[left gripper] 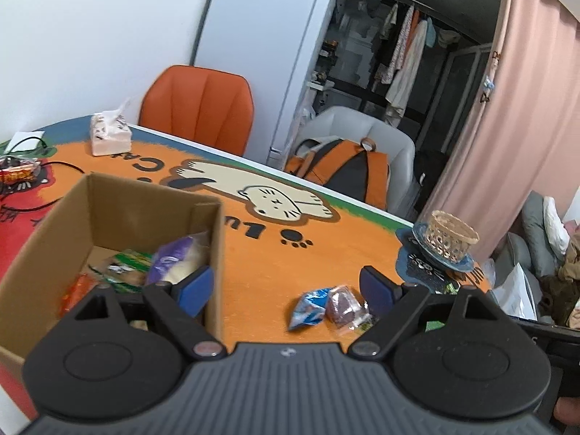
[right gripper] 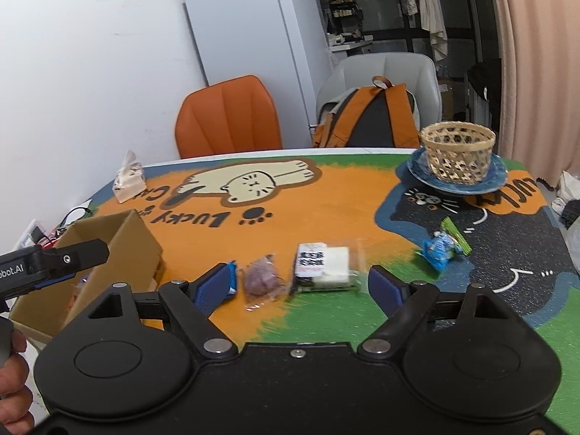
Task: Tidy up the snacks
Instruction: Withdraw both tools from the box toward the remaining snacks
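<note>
Between the spread fingers of the right gripper [right gripper: 301, 284], which hold nothing, lie two snacks on the tablecloth [right gripper: 326, 214]: a clear packet of purple candy [right gripper: 261, 282] and a white wrapped bar with a black label [right gripper: 322, 265]. A blue packet [right gripper: 232, 278] sits partly hidden behind the left fingertip. Farther right, a blue-and-green wrapper [right gripper: 443, 244] lies apart on the dark cat print. Only this view shows the white bar in full, and the left gripper [right gripper: 54, 261] from the side, above the cardboard box [right gripper: 119, 243].

The left wrist view shows the left gripper [left gripper: 286, 286] with fingers also spread wide and empty, its left fingertip over the box's near corner. Only this view looks into the cardboard box [left gripper: 119, 199], where a purple-and-white packet [left gripper: 174, 261], a green packet [left gripper: 130, 264] and an orange packet [left gripper: 78, 290] lie. On the tablecloth beside the box are a blue packet [left gripper: 308, 308] and the purple candy [left gripper: 340, 308], touching each other.

Both views show a woven basket [right gripper: 457, 152] on a blue plate [right gripper: 420, 172], a tissue pack [left gripper: 108, 134], an orange chair [left gripper: 197, 108] and a backpack [right gripper: 377, 116] on a grey chair [right gripper: 409, 69].
</note>
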`<action>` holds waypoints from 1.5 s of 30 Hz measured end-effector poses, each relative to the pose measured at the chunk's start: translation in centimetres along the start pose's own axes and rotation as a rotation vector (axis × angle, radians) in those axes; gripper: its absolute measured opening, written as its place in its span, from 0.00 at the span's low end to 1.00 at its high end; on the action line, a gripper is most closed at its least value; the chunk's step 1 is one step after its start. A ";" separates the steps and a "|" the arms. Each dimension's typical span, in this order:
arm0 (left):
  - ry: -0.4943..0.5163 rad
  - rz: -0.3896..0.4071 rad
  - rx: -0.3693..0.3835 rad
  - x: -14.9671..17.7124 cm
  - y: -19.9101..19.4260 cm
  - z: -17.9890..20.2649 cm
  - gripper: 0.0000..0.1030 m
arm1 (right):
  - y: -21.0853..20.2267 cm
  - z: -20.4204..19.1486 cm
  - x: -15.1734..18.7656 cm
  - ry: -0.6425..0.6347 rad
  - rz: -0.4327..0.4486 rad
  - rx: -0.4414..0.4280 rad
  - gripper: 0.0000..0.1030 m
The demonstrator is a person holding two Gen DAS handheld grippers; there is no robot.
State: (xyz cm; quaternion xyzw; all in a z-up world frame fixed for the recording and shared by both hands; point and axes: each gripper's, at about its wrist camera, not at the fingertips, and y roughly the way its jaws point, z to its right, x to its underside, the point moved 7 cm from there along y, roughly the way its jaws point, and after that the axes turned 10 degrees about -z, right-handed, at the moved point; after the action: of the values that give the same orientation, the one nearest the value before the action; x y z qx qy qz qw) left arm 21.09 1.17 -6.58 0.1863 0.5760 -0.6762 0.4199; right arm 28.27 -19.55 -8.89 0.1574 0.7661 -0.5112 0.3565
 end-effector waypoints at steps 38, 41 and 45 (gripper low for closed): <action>0.055 -0.139 -0.074 2.1 10.7 3.3 0.53 | 8.1 1.8 -0.9 -0.003 -0.090 -0.050 0.81; 0.044 -0.144 -0.089 2.2 11.2 2.8 0.51 | 8.9 1.4 -1.2 -0.011 -0.096 -0.049 0.81; 0.016 -0.152 -0.107 2.6 11.8 2.1 0.49 | 9.8 1.0 -1.3 -0.029 -0.094 -0.025 0.82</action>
State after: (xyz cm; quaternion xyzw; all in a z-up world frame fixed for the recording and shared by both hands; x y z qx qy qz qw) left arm 29.27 -1.56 -15.24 0.1248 0.6273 -0.6727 0.3720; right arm 35.46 -16.05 -14.79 0.1093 0.7737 -0.5200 0.3450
